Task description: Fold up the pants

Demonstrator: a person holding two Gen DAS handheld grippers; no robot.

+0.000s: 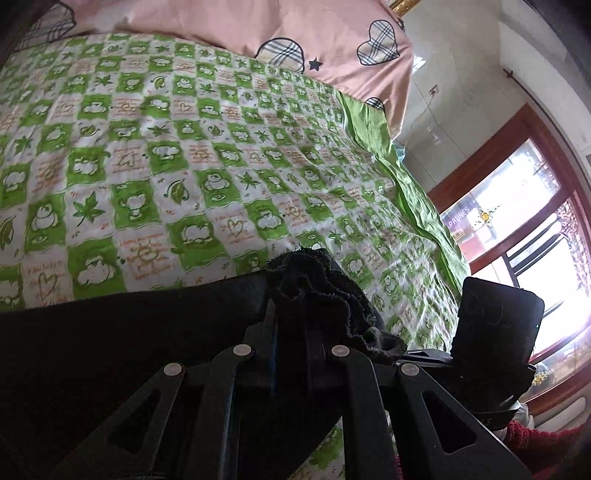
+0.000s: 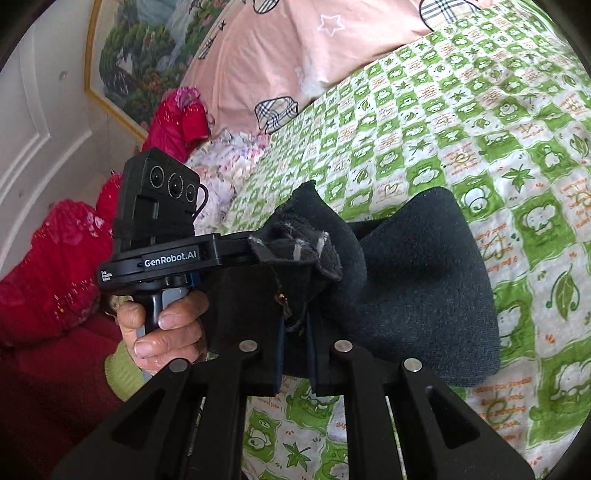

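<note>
Pants: dark cloth, lifted over the bed, held at a bunched edge by both grippers.

Left wrist view
- Left gripper: fingers closed on a crumpled, frayed fold of the pants; cloth spills over the right finger.
- Pants here: a dark sheet stretches from the fingers to the left edge of the picture, above the sheet.
- Sheet: green and white checks with leaves, hearts, suns and cartoon animals; small orange writing too blurred to read.
- Quilt: pink, with plaid hearts and a star, at the head of the bed.
- Other gripper's camera block: black, just right of the fingers.
- Window: red-brown frame; a sign behind the glass reads "PRUNES".

Right wrist view
- Right gripper: fingers closed on the pants, which hang rightward in a broad dark fold above the sheet.
- Left gripper: seen from outside, touching the same bunch; label reads "GenRobot.AI"; three lenses on its black block.
- Hand: wrapped around that gripper's handle.
- Painting: gold frame, on the wall.
- Red fabric: at the left.
</note>
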